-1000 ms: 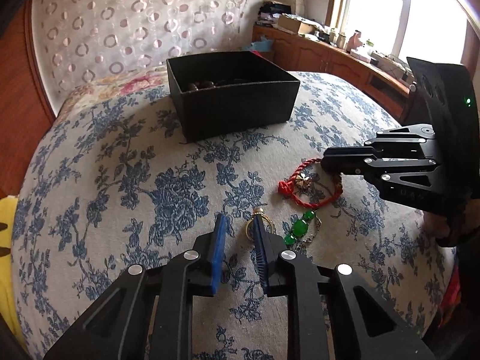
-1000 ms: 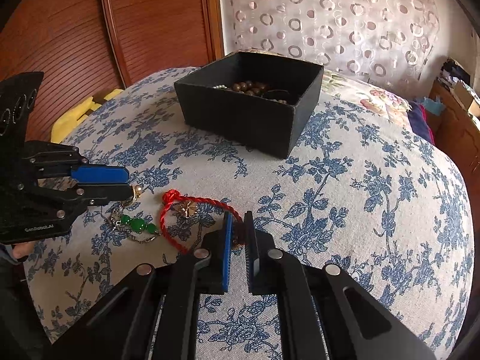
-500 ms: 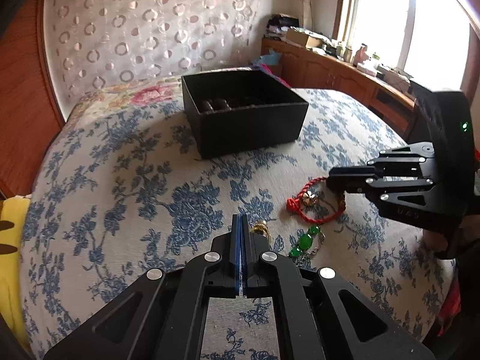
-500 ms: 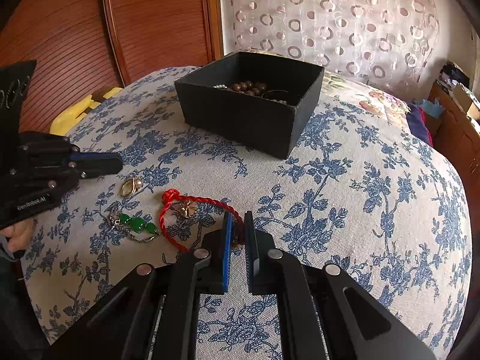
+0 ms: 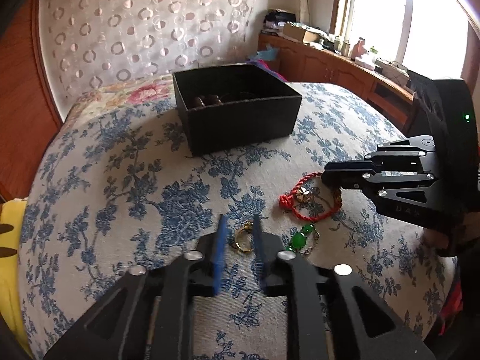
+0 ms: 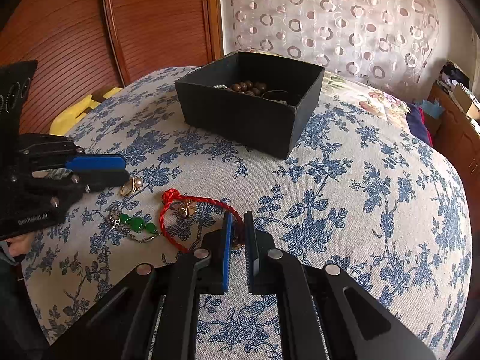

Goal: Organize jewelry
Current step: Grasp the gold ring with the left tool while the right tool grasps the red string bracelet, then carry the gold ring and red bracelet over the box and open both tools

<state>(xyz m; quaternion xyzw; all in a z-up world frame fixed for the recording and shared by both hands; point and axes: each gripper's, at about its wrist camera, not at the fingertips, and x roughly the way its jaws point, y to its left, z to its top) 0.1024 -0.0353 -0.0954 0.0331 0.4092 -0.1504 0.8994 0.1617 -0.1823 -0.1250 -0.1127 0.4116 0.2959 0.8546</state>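
Observation:
A black open box (image 5: pixel 237 114) with brown beads (image 6: pixel 249 87) inside stands on the flowered cloth. A gold ring with a pearl (image 5: pixel 243 240) lies between the fingers of my left gripper (image 5: pixel 238 225), which is open around it. In the right wrist view the ring (image 6: pixel 131 186) lies just past the left fingertips (image 6: pixel 99 169). A red cord bracelet with a gold charm (image 6: pixel 192 210) lies flat. My right gripper (image 6: pixel 237 220) stands narrowly open around its near strand. A green stone bracelet (image 6: pixel 135 223) lies to the left of the red bracelet.
The round table (image 6: pixel 375 198) is covered by the blue flowered cloth. A wooden wall (image 6: pixel 90 30) and a patterned curtain (image 6: pixel 330 21) stand behind. A yellow object (image 6: pixel 78 109) sits past the table's left edge. A cluttered wooden counter (image 5: pixel 345 60) runs under the window.
My left gripper shut beside the ring without holding it, pulled back, then opened again and now straddles the ring. My right gripper has stayed at the red bracelet.

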